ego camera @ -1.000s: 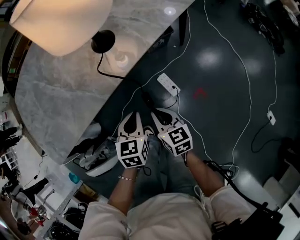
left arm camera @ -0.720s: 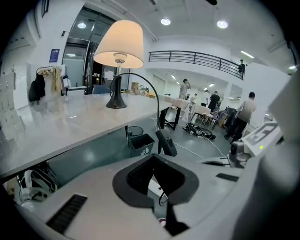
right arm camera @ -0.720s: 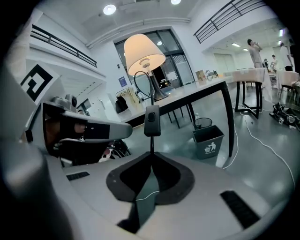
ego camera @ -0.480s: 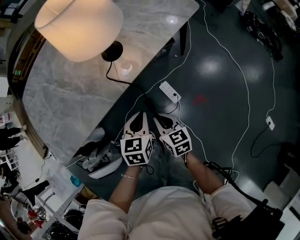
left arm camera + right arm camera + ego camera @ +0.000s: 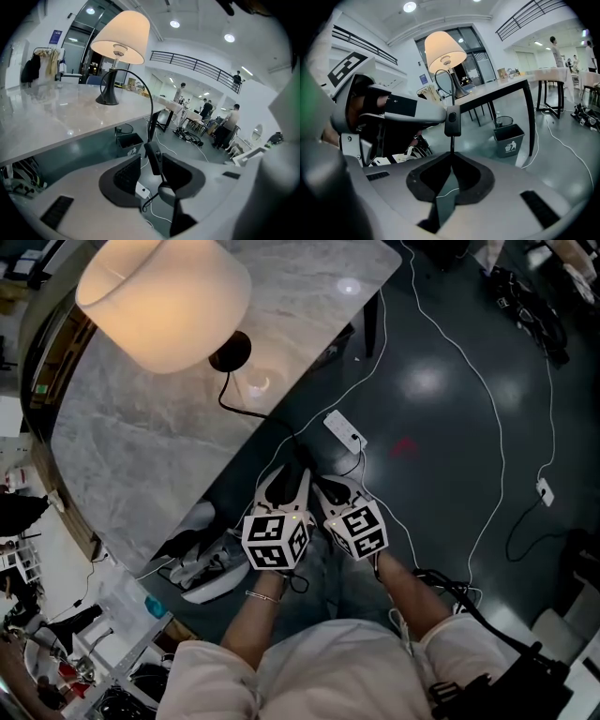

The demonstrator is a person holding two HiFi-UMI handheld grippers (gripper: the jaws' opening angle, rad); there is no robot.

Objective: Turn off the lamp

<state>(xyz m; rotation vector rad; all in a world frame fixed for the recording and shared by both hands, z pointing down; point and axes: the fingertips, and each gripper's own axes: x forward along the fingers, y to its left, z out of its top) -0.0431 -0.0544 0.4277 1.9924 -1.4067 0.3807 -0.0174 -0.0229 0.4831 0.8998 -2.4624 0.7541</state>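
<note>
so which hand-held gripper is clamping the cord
The right hand-held gripper, shut on the cord below the switch; the left hand-held gripper has just opened, switch between its jaws.

The lamp shade (image 5: 164, 301) is cut off by the head view's top edge.

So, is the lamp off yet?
No. The lamp is on: its shade glows warm yellow in the head view and both gripper views.

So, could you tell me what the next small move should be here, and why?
Probably close the left gripper on the black inline switch: its jaws have just been opening and the switch stands between them; the right gripper pinches the black cord below it, and the cream-shaded lamp glows.
</note>
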